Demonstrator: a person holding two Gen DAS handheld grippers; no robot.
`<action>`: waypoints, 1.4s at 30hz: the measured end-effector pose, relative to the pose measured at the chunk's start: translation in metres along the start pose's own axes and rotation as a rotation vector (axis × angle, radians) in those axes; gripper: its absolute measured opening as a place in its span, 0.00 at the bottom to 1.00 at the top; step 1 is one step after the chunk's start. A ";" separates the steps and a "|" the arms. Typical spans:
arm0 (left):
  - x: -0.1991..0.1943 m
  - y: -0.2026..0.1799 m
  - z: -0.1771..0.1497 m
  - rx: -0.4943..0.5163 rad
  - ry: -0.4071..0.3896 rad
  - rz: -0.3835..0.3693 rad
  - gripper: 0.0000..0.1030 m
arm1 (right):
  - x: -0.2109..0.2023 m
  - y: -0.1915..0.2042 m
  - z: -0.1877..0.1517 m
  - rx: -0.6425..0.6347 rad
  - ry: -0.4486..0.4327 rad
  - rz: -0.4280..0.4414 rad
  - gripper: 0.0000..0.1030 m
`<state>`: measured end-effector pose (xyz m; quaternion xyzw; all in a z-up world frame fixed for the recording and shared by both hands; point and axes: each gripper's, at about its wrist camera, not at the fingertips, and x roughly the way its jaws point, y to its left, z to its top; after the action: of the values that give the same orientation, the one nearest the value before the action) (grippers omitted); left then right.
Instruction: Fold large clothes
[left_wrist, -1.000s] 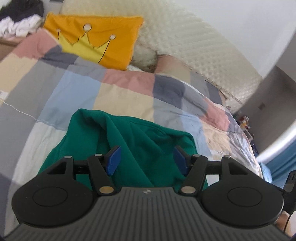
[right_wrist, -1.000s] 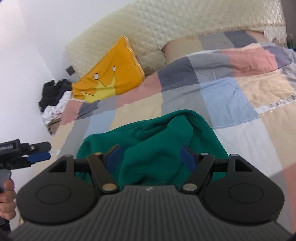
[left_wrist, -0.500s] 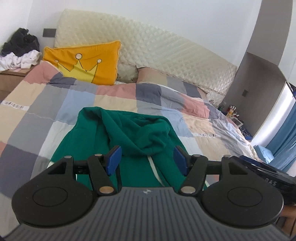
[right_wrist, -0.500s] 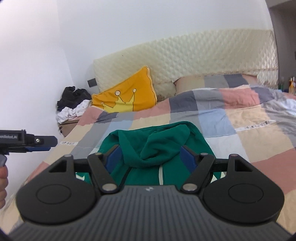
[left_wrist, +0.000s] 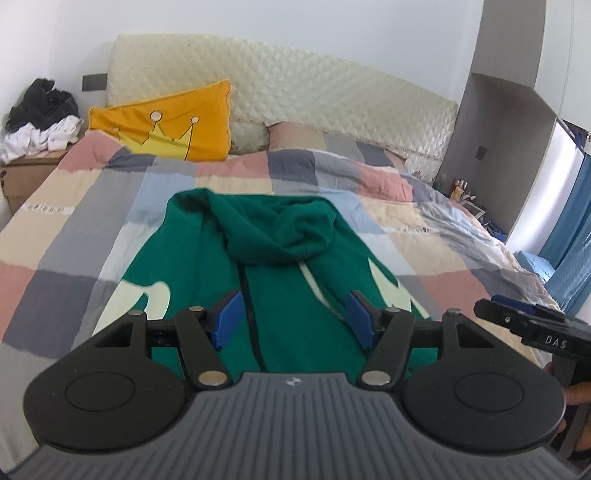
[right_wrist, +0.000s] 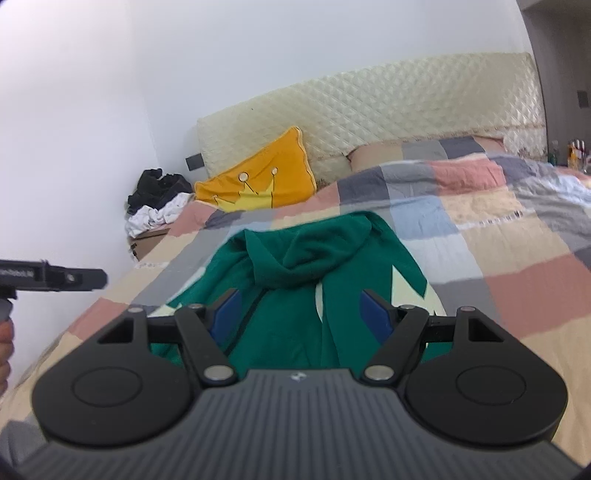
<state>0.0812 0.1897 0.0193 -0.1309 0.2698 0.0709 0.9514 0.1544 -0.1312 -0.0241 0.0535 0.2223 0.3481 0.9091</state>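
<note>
Green hoodie lying on the checked bed

Both the left gripper and the right gripper are hanging spread wide, holding nothing, and are hiding the hoodie's bottom.

My claws face a bed covered by a patchwork quilt. A green hoodie lies flat on it directly ahead; an orange crown cushion leans beyond, against the headboard.

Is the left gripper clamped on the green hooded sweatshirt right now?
No: the left gripper has its blue pads standing apart above the green hooded sweatshirt, which lies flat on the patchwork quilt.
</note>
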 end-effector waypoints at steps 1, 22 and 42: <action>-0.001 0.005 -0.004 -0.005 0.004 -0.005 0.66 | 0.001 -0.001 -0.005 0.001 0.010 -0.003 0.72; -0.004 0.178 -0.065 -0.135 0.282 0.253 0.66 | 0.021 -0.018 -0.042 0.116 0.093 -0.012 0.72; 0.041 0.198 -0.132 -0.175 0.448 0.261 0.20 | 0.032 -0.037 -0.053 0.188 0.153 -0.101 0.72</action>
<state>0.0102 0.3438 -0.1524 -0.1890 0.4811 0.1853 0.8358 0.1749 -0.1409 -0.0925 0.1004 0.3250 0.2826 0.8969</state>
